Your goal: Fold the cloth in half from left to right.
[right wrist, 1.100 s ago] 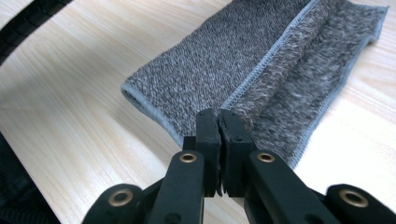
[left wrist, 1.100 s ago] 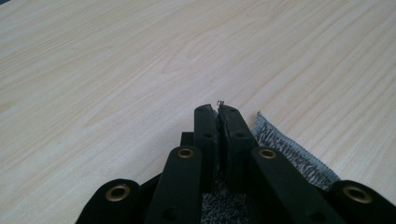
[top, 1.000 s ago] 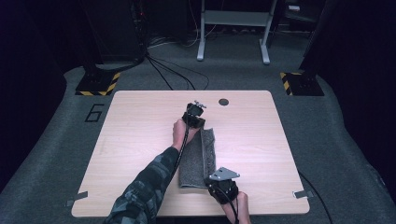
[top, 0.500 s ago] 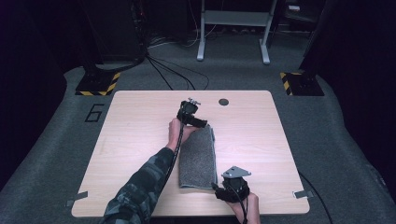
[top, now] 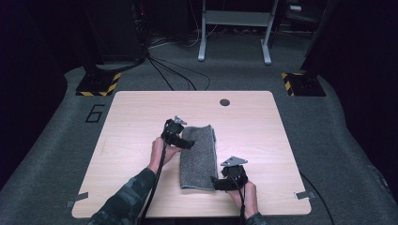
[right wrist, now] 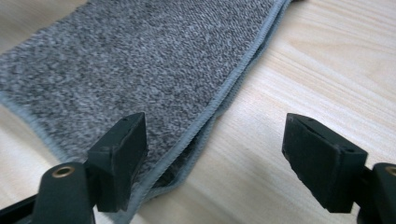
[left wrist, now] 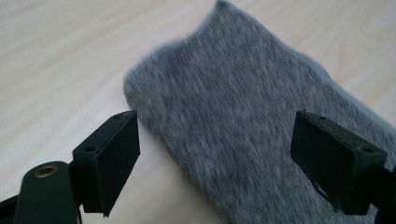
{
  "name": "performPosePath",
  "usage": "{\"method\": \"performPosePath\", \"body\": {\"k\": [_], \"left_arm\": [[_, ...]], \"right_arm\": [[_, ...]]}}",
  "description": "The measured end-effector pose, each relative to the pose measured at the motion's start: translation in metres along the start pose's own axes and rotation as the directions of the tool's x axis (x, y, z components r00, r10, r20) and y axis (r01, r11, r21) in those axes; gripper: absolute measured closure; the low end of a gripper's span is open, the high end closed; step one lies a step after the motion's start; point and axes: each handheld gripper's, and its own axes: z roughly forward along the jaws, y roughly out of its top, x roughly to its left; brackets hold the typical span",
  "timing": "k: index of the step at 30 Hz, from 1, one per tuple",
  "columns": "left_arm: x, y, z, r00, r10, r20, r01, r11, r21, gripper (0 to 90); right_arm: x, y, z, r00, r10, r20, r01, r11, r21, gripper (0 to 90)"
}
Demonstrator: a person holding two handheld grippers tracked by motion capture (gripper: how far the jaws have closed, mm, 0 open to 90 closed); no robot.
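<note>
A grey towel point(top: 199, 154), folded lengthwise into a long strip, lies flat on the light wooden table point(top: 136, 117). My left gripper point(top: 187, 142) hovers at the strip's far left edge. Its jaws have just been opening and stand open over the towel point(left wrist: 243, 93), not touching it. My right gripper point(top: 217, 183) is at the strip's near right corner. Its jaws have also just been opening and stand open, with the hemmed edge of the towel point(right wrist: 140, 60) below and between them, unpressed.
A small dark round hole point(top: 225, 102) sits near the table's far edge. Bare wood lies on both sides of the towel. On the carpet beyond the table stand two black bases with hazard stripes point(top: 96, 85) and a grey metal frame point(top: 234, 33).
Both grippers opened and let go of the towel, which now lies flat. The left hand drew back from the towel's far end toward the near left. The right hand shifted slightly.
</note>
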Motion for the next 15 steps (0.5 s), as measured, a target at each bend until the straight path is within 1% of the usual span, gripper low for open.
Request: {"method": "performPosePath", "body": {"k": [1,3,4,6,7,8,10,12,13,14,15], "left_arm": [[-0.003,-0.006,-0.002,1.0000,0.005,0.001,-0.005,1.0000,0.007,15.7],[-0.011,-0.020,-0.006,0.9999,0.009,0.009,-0.009,0.9999,0.009,15.7],[-0.014,-0.026,-0.009,0.9998,0.012,0.013,-0.013,0.9999,0.010,15.6],[-0.023,-0.039,-0.014,0.9996,0.023,0.014,-0.023,0.9996,0.013,15.6],[-0.026,-0.045,-0.017,0.9994,0.028,0.019,-0.028,0.9995,0.013,15.6],[-0.030,-0.051,-0.021,0.9992,0.035,0.018,-0.036,0.9993,0.011,15.5],[-0.038,-0.064,-0.027,0.9989,0.038,0.026,-0.039,0.9992,0.012,15.5],[-0.046,-0.075,-0.033,0.9980,0.052,0.036,-0.052,0.9985,0.019,15.5],[-0.049,-0.079,-0.035,0.9978,0.059,0.031,-0.060,0.9980,0.020,15.4],[-0.052,-0.083,-0.037,0.9971,0.064,0.041,-0.065,0.9976,0.022,15.4],[-0.054,-0.086,-0.039,0.9966,0.071,0.042,-0.072,0.9969,0.030,15.4]], "right_arm": [[0.000,0.000,0.001,0.9999,0.014,0.007,-0.014,1.000,0.006,20.8],[-0.004,-0.001,0.004,1.0000,0.004,0.006,-0.004,1.000,0.001,19.8],[-0.004,-0.001,0.005,0.9999,0.016,0.007,-0.016,1.000,0.006,19.6],[-0.006,-0.002,0.006,0.9999,0.010,0.010,-0.010,1.000,0.008,19.3],[-0.006,-0.002,0.007,0.9998,0.018,0.008,-0.018,1.000,0.008,19.1],[-0.006,-0.002,0.007,0.9998,0.016,0.009,-0.016,1.000,0.005,19.1],[-0.007,-0.003,0.007,0.9998,0.015,0.009,-0.015,1.000,0.004,18.9],[-0.006,-0.004,0.007,0.9998,0.016,0.009,-0.016,1.000,0.011,18.9],[-0.007,-0.004,0.007,0.9999,0.009,0.011,-0.009,1.000,0.015,19.0],[-0.007,-0.005,0.008,0.9999,0.003,0.013,-0.004,1.000,0.019,19.0],[-0.006,-0.006,0.009,0.9999,0.009,0.014,-0.009,1.000,0.019,19.0]]}}
